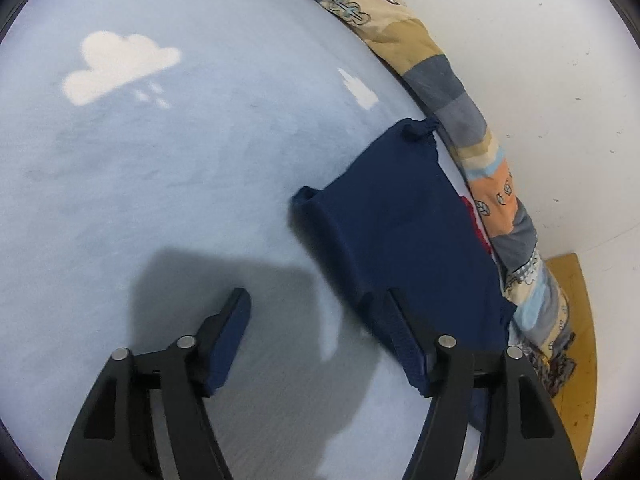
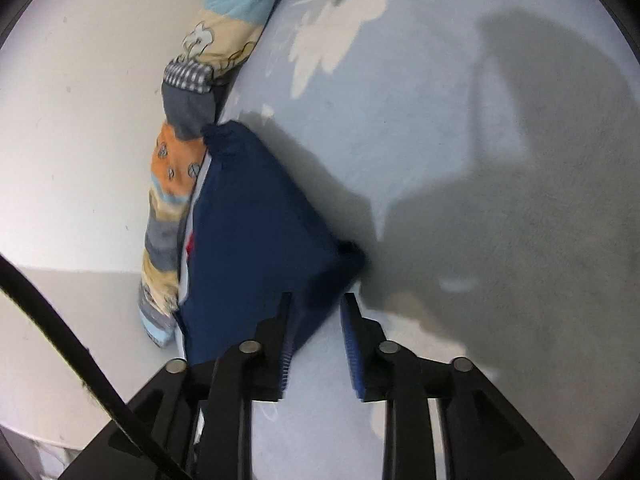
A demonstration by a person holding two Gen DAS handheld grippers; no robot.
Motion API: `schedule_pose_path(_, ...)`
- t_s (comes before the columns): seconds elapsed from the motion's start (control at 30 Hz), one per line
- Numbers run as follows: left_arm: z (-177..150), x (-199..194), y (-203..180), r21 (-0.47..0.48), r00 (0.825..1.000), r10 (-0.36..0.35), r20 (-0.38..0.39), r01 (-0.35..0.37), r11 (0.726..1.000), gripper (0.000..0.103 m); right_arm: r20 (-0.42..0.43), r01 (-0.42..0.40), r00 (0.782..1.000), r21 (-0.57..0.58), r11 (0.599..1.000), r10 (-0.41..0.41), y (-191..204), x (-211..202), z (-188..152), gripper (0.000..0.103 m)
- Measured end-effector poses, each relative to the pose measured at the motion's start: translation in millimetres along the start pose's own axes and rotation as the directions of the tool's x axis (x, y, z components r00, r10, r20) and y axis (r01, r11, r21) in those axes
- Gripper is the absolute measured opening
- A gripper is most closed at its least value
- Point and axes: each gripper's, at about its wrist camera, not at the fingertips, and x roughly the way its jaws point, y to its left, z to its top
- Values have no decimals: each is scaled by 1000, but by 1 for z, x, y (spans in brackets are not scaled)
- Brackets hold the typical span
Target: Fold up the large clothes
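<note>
garment [image 1: 404, 232]: navy, folded, flat on blue sheet [image 1: 200, 180]
left gripper [image 1: 316, 324]: jaws apart, empty
right gripper [image 2: 316, 320]: jaws apart, nothing clamped

red cloth [image 1: 478, 220] mostly hidden under navy garment [image 1: 404, 232]

The navy blue garment [image 1: 404, 224] lies folded into a compact, roughly rectangular bundle on the pale blue bed sheet [image 1: 200, 200] printed with white clouds. Its top face is smooth and flat, with thick rounded folds along the edges and a small bunched knot of fabric at the far corner. A sliver of red and white shows along the side that runs next to the rolled patchwork quilt [image 1: 460, 100], which it lies just beside. In the right wrist view the same bundle [image 2: 256, 232] looks wedge-shaped, its near corner slightly rumpled.
</note>
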Motion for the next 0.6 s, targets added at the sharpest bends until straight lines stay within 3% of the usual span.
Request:
schedule_pose_path(0.17,13,31,-17,44,1000,-7,4,7,999,75,-39,-36,999,-46,998,34,8,40,13,36)
schedule_pose_path(0.27,24,47,-33,95,1000,6,29,-9,995,72,-30,-80,997,-88,993,78,22,59,22,33)
schedule_pose_path(0.3,26,52,-40,133,999,24,38,-29,991,41,-31,-75,997,-119,990,71,30,67,24,29)
schedule_pose_path(0.33,28,57,-47,175,996,66,53,-75,982,26,-35,-53,998,-164,985,48,38,74,25,20)
schedule_pose_path(0.37,28,61,-52,199,996,77,54,-86,976,17,-39,-28,999,-215,976,20,47,80,25,17)
schedule_pose_path(0.43,23,63,-65,266,988,123,93,-143,953,12,-14,77,996,-343,936,-87,69,88,22,14)
schedule_pose_path(0.5,13,60,-84,369,970,188,157,-234,900,10,31,154,987,-445,882,-157,88,89,15,13)
schedule_pose_path(0.6,8,49,-94,407,958,201,203,-269,873,9,130,256,966,-565,785,-222,116,82,0,11)
